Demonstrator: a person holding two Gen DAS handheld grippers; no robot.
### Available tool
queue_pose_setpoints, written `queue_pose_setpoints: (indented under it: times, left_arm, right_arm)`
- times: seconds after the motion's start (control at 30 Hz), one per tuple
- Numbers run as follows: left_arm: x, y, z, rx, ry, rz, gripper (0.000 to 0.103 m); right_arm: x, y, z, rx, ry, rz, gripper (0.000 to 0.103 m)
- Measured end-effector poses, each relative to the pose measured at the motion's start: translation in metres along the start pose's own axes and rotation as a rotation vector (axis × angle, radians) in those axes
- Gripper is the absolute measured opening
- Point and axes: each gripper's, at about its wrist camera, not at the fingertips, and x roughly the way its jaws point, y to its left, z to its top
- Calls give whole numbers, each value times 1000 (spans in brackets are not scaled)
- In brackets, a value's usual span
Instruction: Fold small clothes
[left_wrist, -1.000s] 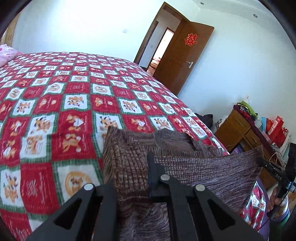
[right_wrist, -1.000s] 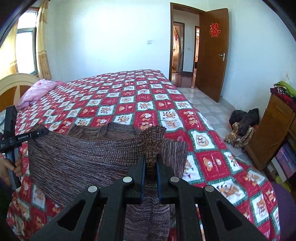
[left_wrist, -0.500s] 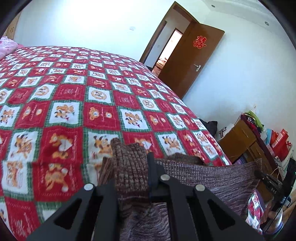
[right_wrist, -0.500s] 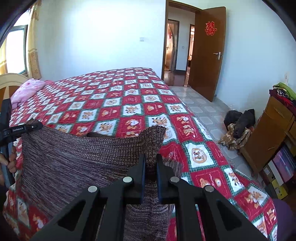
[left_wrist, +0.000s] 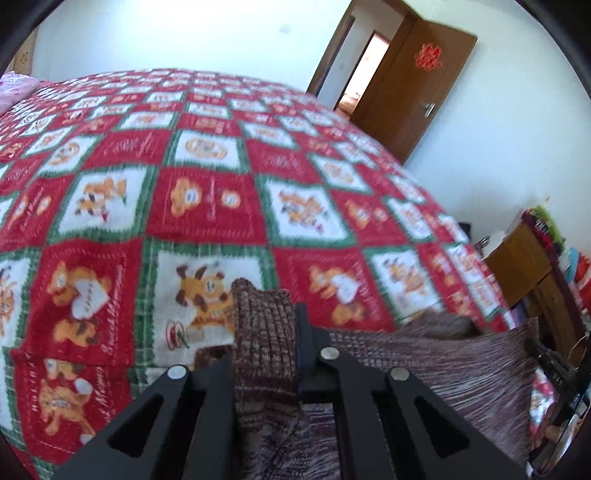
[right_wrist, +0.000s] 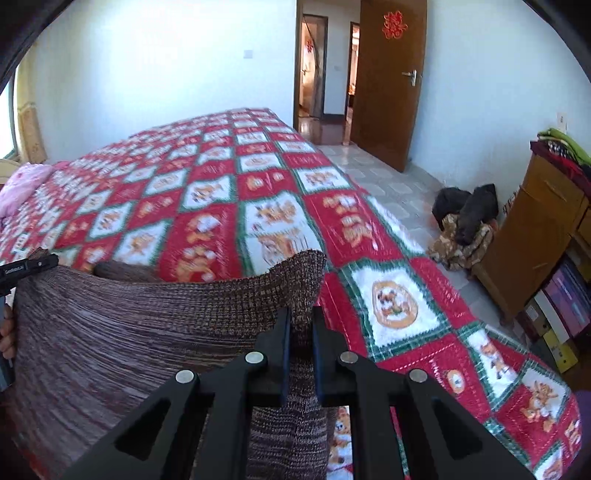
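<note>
Left wrist view: since a second ago the camera has dropped closer to the bed; the quilt squares loom larger and blurred, and less of the garment shows ahead of the left claw (left_wrist: 264, 332). The far folded edge seen earlier lying on the quilt is now only a blurred lump near the right. Right wrist view: likewise lower and nearer, with the garment's top edge sagging into a curve between the two claws where before it ran straighter.

Left claw: black fingers pressed together on a bunched corner of the brown-and-cream marled knit sweater (left_wrist: 424, 362), ribbed fabric standing up between them. Right claw (right_wrist: 300, 332): fingers nearly closed, pinching the other upper corner, a peak of knit poking above the tips.

Sweater: held up off the red, white and green checked cartoon-print quilt (right_wrist: 266, 206) at the near end of the bed, stretched as a broad sheet between the two grips, lower part hanging out of view. In the right wrist view its far corner reaches the left claw's black tip at the left edge, a bare hand (right_wrist: 7, 332) beside it. Texture is a fine horizontal rib, coarser at the gripped hem.

Brown wooden door (right_wrist: 388, 92) stands open beyond the bed.
</note>
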Motion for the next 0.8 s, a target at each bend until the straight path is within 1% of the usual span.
queue_pose_setpoints:
  times: [0.07,0.17,0.27,0.47,0.6,0.67,0.73,0.77,0.8]
  left_arm:
    - [3,1,0,-1,12,6,6]
    - [7,6,-1,-24,29,6,9]
    - [8,9,-1,-41,37,-2,13]
    - [9,2,-1,-11,38,38,13]
    - [10,-2,-2,12,32,72,14]
    - [10,-6,-3,34,28,104,14]
    - [10,-11,-4,58,24,138,14]
    - [10,-14,-5,75,21,160,15]
    - [10,-15,-5,84,19,171,15]
  right_arm:
    - [12,-2,-7,6,14,2,10]
    - [24,-6,-15,26,21,6,10]
    - [26,-9,-17,39,18,13,10]
    - [35,-12,-18,59,42,28,10]
    - [34,-12,-18,61,39,26,11]
    - [33,-12,-18,61,33,30,14]
    - [25,-18,-16,89,18,55,16]
    - [16,-22,-16,114,-2,44,17]
    - [0,-26,-15,150,-51,16,17]
